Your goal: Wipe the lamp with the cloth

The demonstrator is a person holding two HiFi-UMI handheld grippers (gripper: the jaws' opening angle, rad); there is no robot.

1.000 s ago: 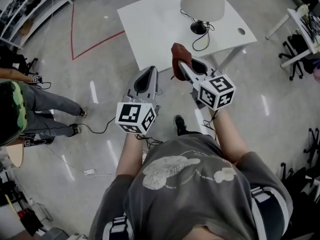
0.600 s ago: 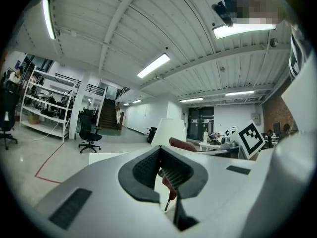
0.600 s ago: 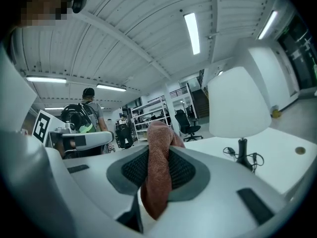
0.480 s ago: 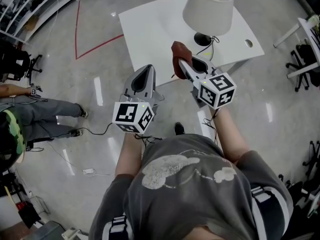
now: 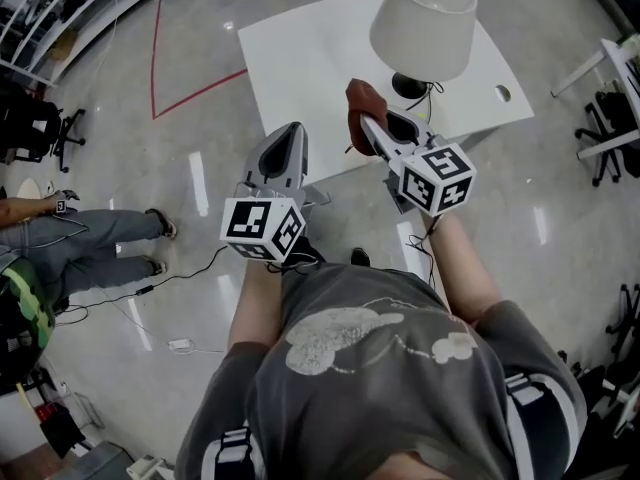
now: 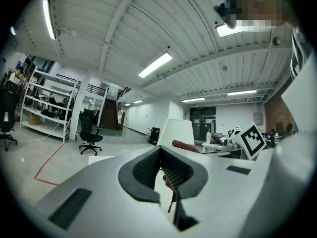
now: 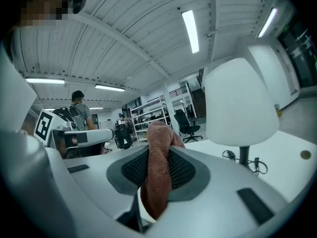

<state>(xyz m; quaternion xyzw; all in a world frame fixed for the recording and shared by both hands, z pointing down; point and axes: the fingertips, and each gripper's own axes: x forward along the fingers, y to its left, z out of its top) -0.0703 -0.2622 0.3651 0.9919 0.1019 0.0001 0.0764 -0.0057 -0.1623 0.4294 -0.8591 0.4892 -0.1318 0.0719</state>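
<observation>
the grey polished floor (image 5: pixel 200 88) carries a red taped line (image 5: pixel 155 58). on it stands a white tabletop (image 5: pixel 310 68), turned at an angle to the person. the person (image 5: pixel 380 368), in a grey printed t-shirt, stands at its near edge with both arms held forward. a second person (image 5: pixel 70 238) is on the floor well off to the left.

the lamp (image 5: pixel 425 18) stands upright on the right half of the tabletop, closer to the near edge than the far one. it has a white shade, a dark round base (image 5: pixel 408 86) and a black cord (image 5: pixel 425 103) looped beside the base.

the right claw (image 5: pixel 365 123) hangs over the near edge, just in front of the base, and is clenched on the cloth (image 5: pixel 362 103). in the right gripper view the rust-brown cloth (image 7: pixel 158 172) is pinched between the ribbed pads of that claw (image 7: pixel 158 155), bunching above them and hanging below. there the lamp (image 7: pixel 240 100) stands beyond it, apart.

the left claw (image 5: pixel 293 133) is over the near edge further left, well apart from the lamp. in its own view this claw (image 6: pixel 161 155) has its pads drawn together at the tips with nothing between them.
</observation>
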